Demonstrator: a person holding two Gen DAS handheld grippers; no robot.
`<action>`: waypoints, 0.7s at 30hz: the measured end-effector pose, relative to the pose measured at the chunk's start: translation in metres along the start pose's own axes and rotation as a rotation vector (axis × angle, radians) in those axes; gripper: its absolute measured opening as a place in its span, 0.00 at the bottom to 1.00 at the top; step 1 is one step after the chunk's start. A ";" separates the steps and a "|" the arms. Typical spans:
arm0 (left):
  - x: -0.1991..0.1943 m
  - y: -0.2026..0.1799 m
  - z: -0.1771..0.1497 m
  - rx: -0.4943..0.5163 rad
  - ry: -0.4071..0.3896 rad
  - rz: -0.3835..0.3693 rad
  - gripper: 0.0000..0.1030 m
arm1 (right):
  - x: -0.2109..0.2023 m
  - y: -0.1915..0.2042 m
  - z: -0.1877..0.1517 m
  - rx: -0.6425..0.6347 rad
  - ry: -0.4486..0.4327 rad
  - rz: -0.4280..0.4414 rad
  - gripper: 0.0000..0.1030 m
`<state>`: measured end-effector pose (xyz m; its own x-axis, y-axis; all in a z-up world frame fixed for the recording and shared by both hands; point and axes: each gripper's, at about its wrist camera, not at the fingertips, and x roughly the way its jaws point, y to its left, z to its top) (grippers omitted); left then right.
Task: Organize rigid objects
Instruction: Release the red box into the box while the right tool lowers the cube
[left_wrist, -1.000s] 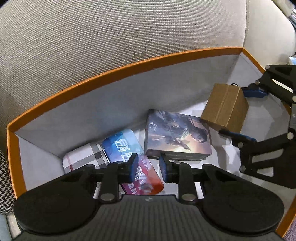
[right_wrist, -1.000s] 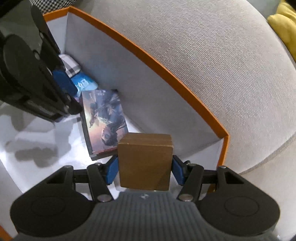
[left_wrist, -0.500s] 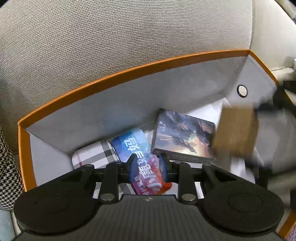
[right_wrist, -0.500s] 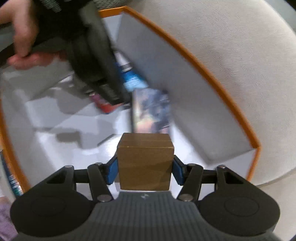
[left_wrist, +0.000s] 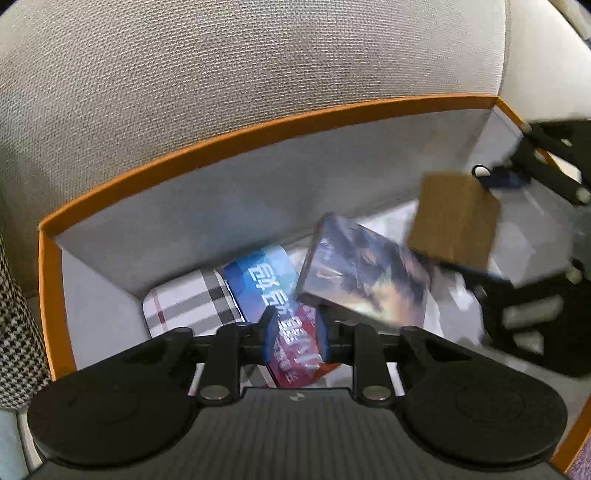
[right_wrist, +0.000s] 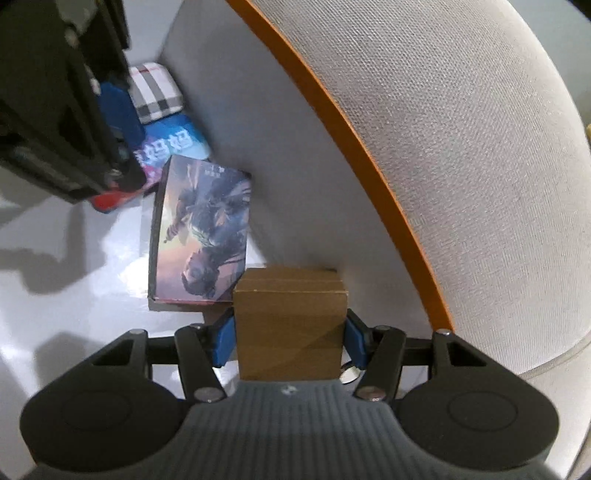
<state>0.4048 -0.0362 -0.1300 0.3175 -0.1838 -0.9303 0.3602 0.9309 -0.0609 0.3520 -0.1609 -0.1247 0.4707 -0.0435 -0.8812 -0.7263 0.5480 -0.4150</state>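
Gripping the brown box (right_wrist: 290, 328) between its blue pads, your right gripper (right_wrist: 290, 341) holds it low inside the bin (left_wrist: 258, 127), near the grey wall, long axis pointing away from you. Your left gripper (left_wrist: 295, 341) has closed on the blue-red pack (left_wrist: 275, 302) by its red end (its long axis runs toward the back wall). The picture box (right_wrist: 203, 236) lies flat just ahead of the brown box; a plaid case (left_wrist: 188, 304) sits in the corner beside the pack.

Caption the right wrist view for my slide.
Right gripper holds a brown cardboard box beside an illustrated box.
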 end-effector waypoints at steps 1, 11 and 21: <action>0.000 0.000 0.002 0.004 -0.004 0.003 0.24 | -0.006 -0.006 -0.004 0.034 0.006 0.045 0.58; -0.018 -0.008 0.001 0.069 -0.022 -0.001 0.24 | -0.013 -0.021 -0.014 0.283 0.027 0.258 0.58; -0.028 -0.036 -0.027 0.304 0.020 0.004 0.60 | -0.008 -0.062 -0.021 0.549 0.055 0.386 0.58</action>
<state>0.3592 -0.0564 -0.1110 0.3031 -0.1715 -0.9374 0.6059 0.7940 0.0507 0.3822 -0.2122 -0.0967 0.1920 0.2064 -0.9594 -0.4706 0.8773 0.0946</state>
